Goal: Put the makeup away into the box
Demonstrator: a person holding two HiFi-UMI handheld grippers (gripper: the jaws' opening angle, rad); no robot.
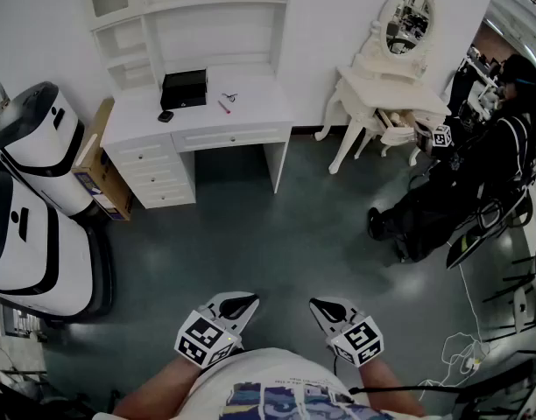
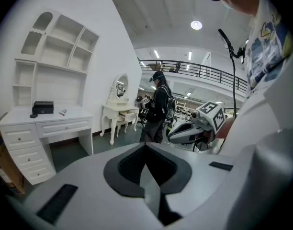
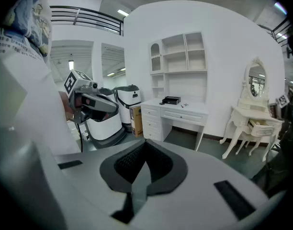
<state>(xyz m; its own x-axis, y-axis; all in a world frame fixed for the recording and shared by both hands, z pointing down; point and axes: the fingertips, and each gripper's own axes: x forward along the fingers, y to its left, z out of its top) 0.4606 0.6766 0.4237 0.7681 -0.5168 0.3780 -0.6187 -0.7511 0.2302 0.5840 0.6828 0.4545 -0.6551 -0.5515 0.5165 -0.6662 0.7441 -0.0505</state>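
Both sets of jaws are pinched fully together with nothing in them, left gripper [image 1: 239, 304] and right gripper [image 1: 324, 306] side by side close to the body. The makeup is well apart from them, ahead and off to the left. The black box [image 1: 183, 88] sits on the white desk [image 1: 255, 103], with a small dark round piece [image 1: 165, 116] just beside it and a pink stick [image 1: 223, 107] lying slantwise to its right. I'd say the left gripper is a touch nearer.
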